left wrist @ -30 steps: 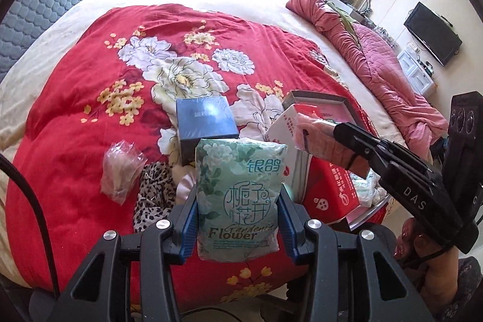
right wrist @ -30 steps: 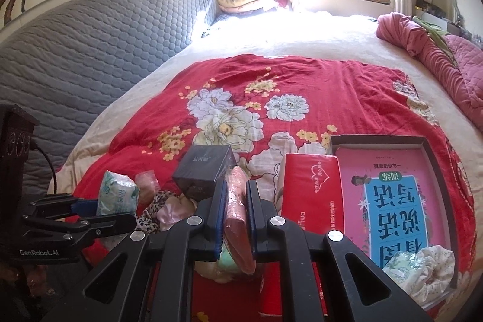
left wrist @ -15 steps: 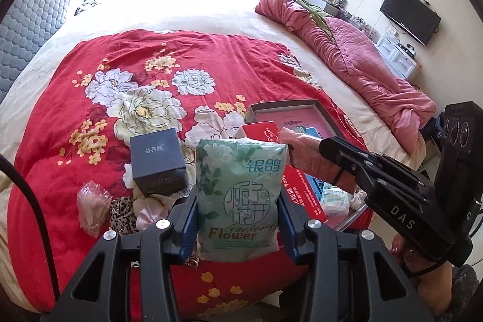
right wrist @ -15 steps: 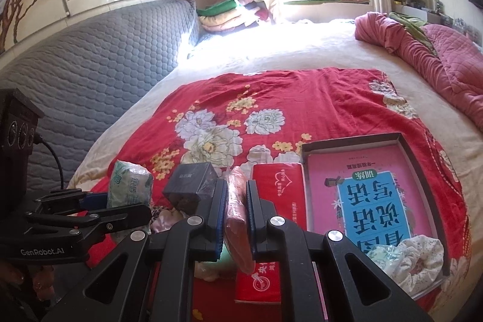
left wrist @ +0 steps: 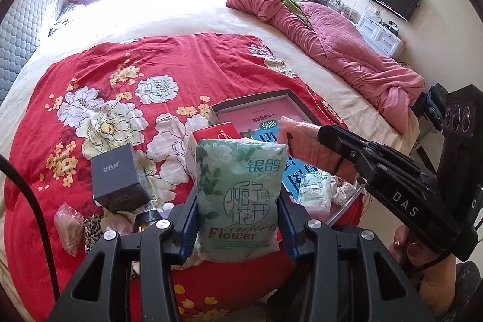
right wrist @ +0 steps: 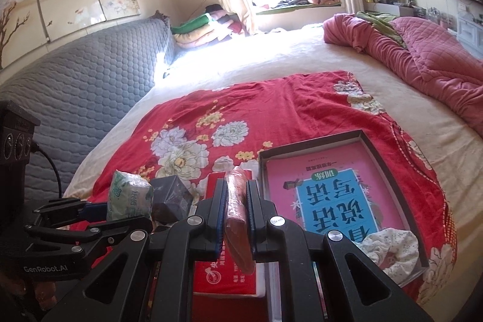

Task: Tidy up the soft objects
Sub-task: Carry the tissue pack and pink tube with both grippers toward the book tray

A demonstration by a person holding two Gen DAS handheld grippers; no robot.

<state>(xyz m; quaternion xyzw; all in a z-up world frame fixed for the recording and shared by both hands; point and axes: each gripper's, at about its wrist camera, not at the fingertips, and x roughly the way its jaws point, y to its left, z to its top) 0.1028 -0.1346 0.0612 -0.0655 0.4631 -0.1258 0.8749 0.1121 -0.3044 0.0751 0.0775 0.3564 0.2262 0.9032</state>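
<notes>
Fingers (left wrist: 190, 219) over red floral blanket (left wrist: 169, 62), sunlit bedroom

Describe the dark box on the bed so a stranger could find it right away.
On the red floral blanket, look left of the red tissue box. The dark cube box stands there, the only hard navy item among soft packets and cloth, with pale lettering on top.
</notes>
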